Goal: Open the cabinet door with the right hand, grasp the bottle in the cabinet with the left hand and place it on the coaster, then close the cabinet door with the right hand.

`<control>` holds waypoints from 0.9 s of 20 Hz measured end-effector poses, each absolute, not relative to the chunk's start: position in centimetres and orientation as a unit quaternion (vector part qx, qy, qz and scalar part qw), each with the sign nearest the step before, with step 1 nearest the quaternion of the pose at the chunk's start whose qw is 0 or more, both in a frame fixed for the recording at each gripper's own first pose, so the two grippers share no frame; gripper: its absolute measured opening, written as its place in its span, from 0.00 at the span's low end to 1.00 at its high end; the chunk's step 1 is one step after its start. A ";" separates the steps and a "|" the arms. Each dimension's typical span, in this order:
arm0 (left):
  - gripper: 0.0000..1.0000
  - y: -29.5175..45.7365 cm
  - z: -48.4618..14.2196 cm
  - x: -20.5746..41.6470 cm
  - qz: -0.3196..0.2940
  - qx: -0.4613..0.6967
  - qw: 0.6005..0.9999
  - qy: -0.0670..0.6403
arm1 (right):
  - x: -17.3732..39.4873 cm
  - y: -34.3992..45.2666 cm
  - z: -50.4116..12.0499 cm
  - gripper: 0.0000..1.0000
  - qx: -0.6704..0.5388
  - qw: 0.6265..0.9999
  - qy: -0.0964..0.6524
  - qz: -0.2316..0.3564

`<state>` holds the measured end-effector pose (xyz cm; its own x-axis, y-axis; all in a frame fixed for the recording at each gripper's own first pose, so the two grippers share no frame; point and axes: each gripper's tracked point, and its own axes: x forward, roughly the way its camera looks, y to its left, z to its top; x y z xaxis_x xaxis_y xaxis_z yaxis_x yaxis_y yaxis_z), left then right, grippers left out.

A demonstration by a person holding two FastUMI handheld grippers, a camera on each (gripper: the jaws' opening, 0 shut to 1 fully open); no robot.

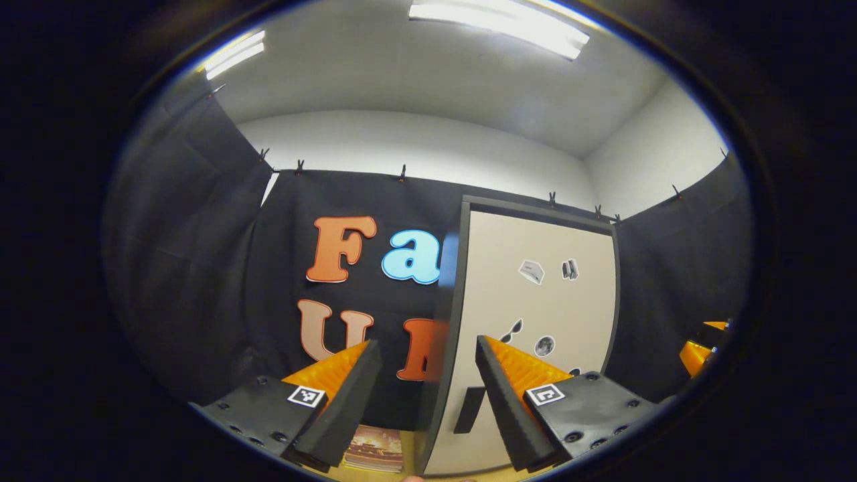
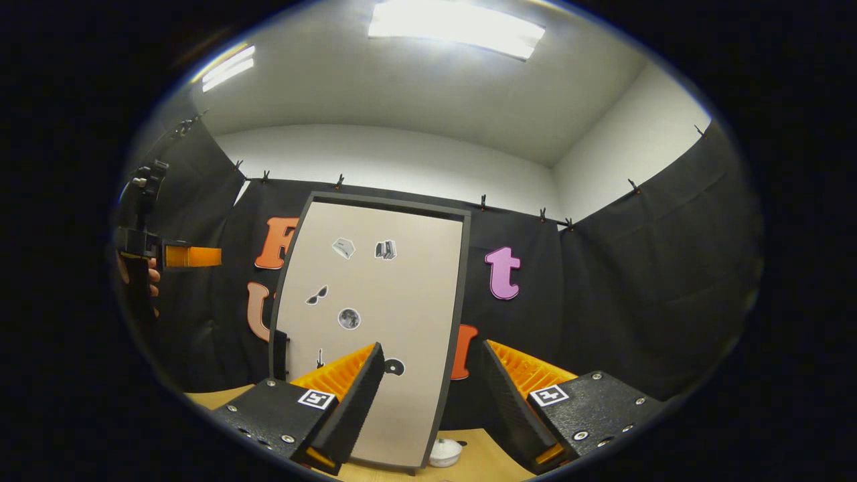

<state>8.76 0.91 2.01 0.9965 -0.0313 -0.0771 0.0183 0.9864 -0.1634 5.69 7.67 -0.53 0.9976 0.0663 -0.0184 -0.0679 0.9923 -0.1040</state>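
Holding its two fingers wide apart with nothing between them, the left claw point(image 1: 428, 361) points at the cabinet door point(image 1: 535, 314), which stands shut at 1 o'clock from it. The right claw point(image 2: 432, 365) is spread wide too, and the door point(image 2: 375, 301) sits at 11 o'clock. A small white dish point(image 2: 445, 452) rests on the desk point(image 2: 495, 462) beside the door's bottom corner.

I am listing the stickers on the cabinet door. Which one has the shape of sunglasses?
The dark sticker just up-left of the round grey sticker on the cabinet door; the two stickers above it look boxy.
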 end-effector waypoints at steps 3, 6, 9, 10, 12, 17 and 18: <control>0.93 2.9 2.2 8.2 -0.005 -0.054 0.998 0.031 | 6.3 9.2 -0.4 0.90 -0.053 0.997 0.000 0.053; 0.93 4.6 1.2 8.1 0.015 -0.023 0.999 0.032 | 7.7 10.7 -1.4 0.90 -0.044 0.997 -0.006 0.060; 0.93 5.7 -0.1 8.8 0.029 -0.006 0.999 0.028 | 10.3 13.3 -3.0 0.90 -0.028 0.996 -0.010 0.084; 0.95 6.0 -0.8 9.1 0.031 -0.005 0.999 0.032 | 11.3 14.5 -4.0 0.90 -0.024 0.995 -0.005 0.097; 0.94 6.4 -2.2 10.0 0.032 -0.001 0.999 0.033 | 13.3 16.7 -6.8 0.90 -0.020 0.993 0.012 0.118; 0.93 5.4 -6.5 11.5 0.022 0.017 0.998 0.059 | 17.2 22.8 -13.7 0.90 0.005 0.981 0.074 0.180; 0.97 5.1 -6.7 11.4 0.020 0.019 0.998 0.058 | 17.3 24.2 -14.4 0.90 0.016 0.976 0.086 0.199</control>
